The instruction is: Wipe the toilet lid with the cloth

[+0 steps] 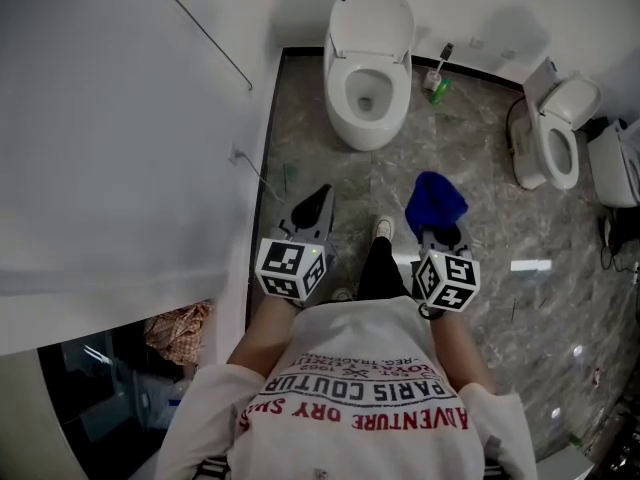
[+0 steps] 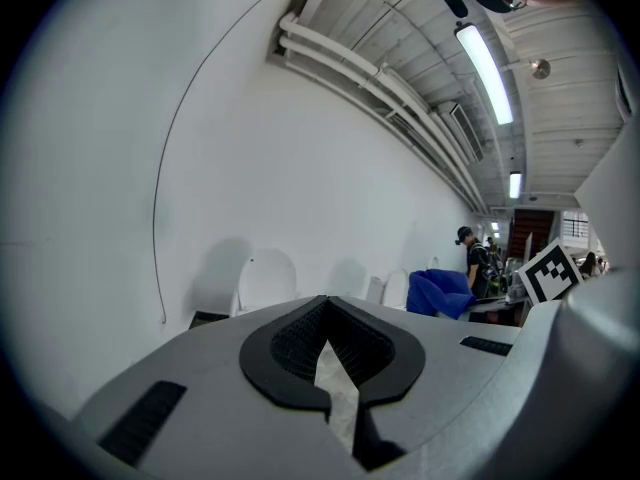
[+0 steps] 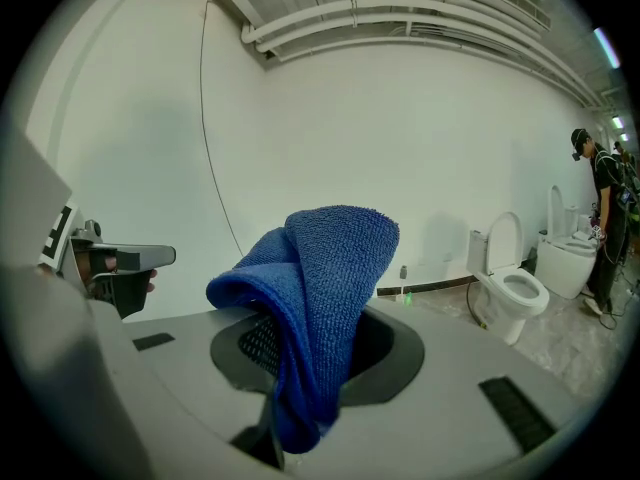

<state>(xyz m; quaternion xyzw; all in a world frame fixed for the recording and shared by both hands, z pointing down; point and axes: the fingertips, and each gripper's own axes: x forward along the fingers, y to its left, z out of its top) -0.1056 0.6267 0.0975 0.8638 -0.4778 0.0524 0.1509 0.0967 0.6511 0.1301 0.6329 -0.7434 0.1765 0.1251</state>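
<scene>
Cloth [image 3: 322,288] sits pinched tight in the jaws of the right gripper [image 1: 438,234], the left gripper [image 1: 312,211] has its jaws pressed together on nothing, and the toilet lid [image 1: 372,16] stands up straight ahead across the floor [image 1: 470,368], well apart from both.

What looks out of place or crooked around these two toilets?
The right toilet looks skewed, turned at an angle to the back wall, with a dark hose looping loose beside it. The left toilet faces squarely out. A small green item sits on the floor between them. No spill shows.
</scene>
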